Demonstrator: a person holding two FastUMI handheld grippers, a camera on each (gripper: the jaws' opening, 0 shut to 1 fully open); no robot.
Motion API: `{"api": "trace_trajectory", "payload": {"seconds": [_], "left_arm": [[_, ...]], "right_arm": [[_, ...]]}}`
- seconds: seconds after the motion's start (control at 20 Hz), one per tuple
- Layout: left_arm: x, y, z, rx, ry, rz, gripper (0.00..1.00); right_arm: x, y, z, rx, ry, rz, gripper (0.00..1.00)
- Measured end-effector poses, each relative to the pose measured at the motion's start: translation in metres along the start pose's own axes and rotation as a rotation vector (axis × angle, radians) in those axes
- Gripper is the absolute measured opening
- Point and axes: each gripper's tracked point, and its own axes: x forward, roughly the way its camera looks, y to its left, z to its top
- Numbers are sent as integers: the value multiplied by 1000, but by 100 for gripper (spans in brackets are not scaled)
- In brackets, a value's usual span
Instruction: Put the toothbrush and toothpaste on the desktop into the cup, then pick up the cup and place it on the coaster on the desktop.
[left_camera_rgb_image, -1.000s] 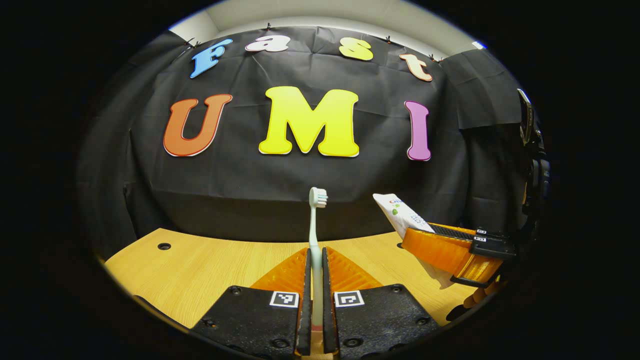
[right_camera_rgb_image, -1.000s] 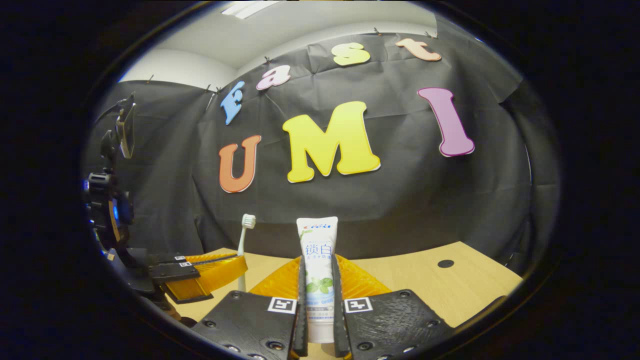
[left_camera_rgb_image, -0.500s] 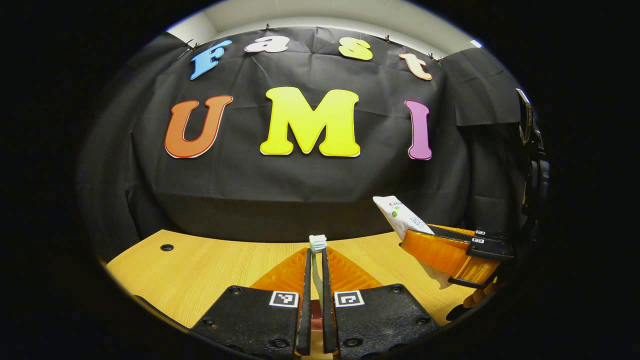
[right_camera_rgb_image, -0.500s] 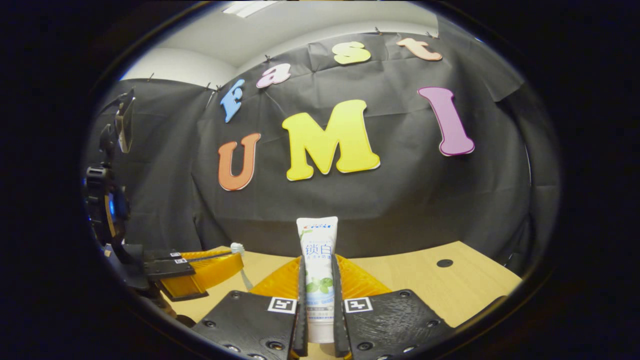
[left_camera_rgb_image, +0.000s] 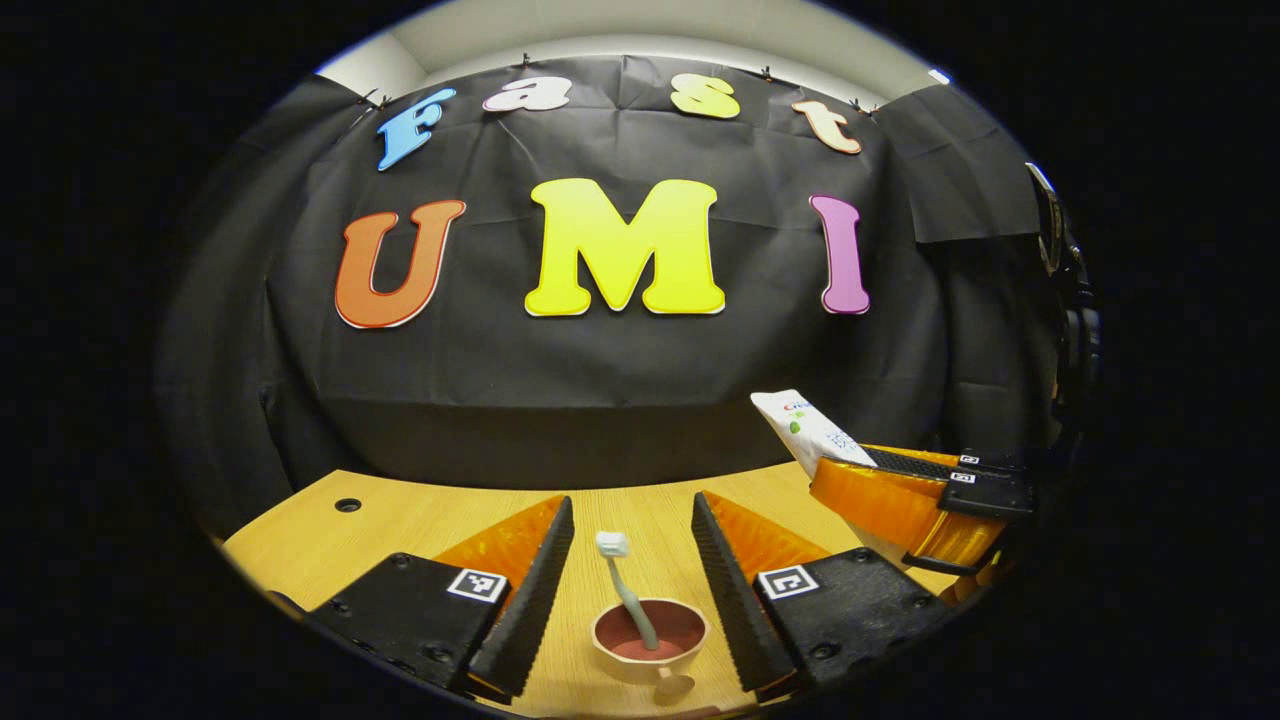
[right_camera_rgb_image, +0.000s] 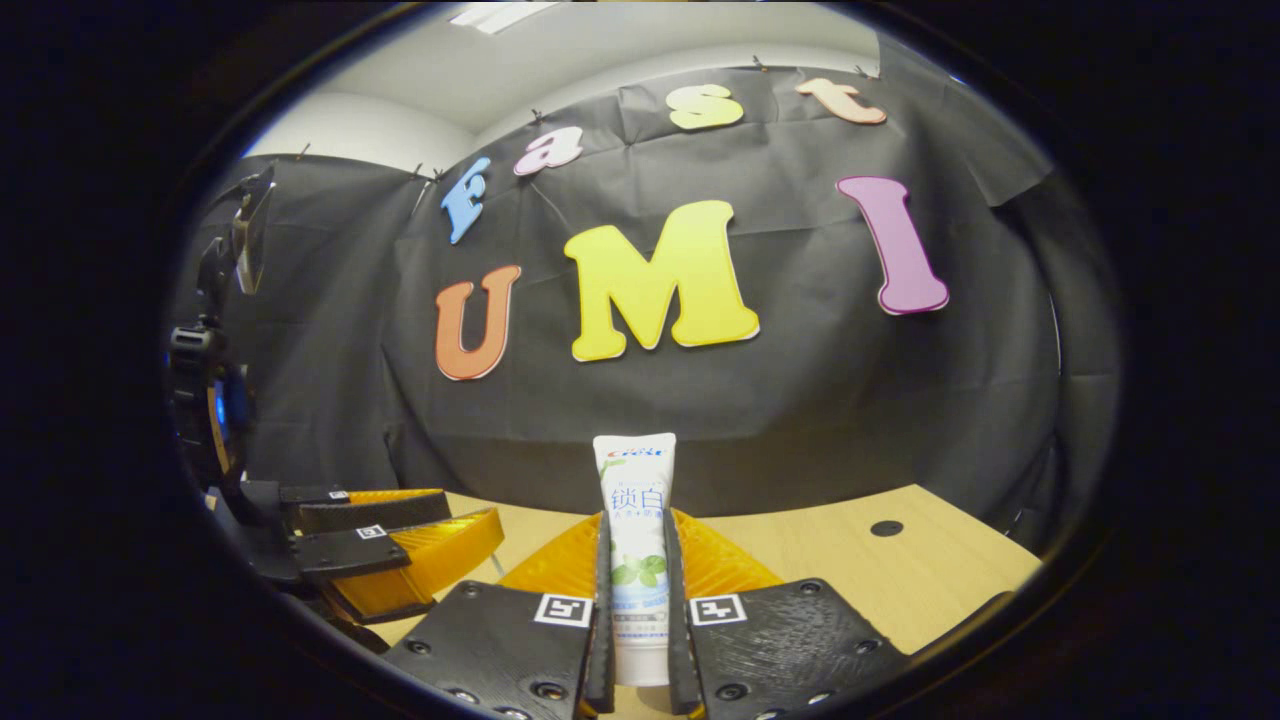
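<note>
Already the toothbrush stood in the cup, while the toothpaste was pinched upright in the right gripper.

Likely risk, as I judged it: the tube, lowered off-centre, could knock the leaning brush or tip the small cup on the desk. Left gripper hung spread wide above the cup, touching nothing. Brush was pale with a white head, its stem tilted; cup was cream outside, reddish inside; tube was white with green leaves. Coaster could not be made out.
</note>
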Motion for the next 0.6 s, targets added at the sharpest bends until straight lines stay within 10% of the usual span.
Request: {"api": "trace_trajectory", "payload": {"seconds": [0.2, 0.6], "left_arm": [[-5, 8, 8, 17, -15, 14, 98], [-20, 72, 23, 24, -48, 118, 98]], "right_arm": [[1, 2, -3, -4, 8, 5, 20], [13, 58, -25, 23, 57, 126, 22]]}}
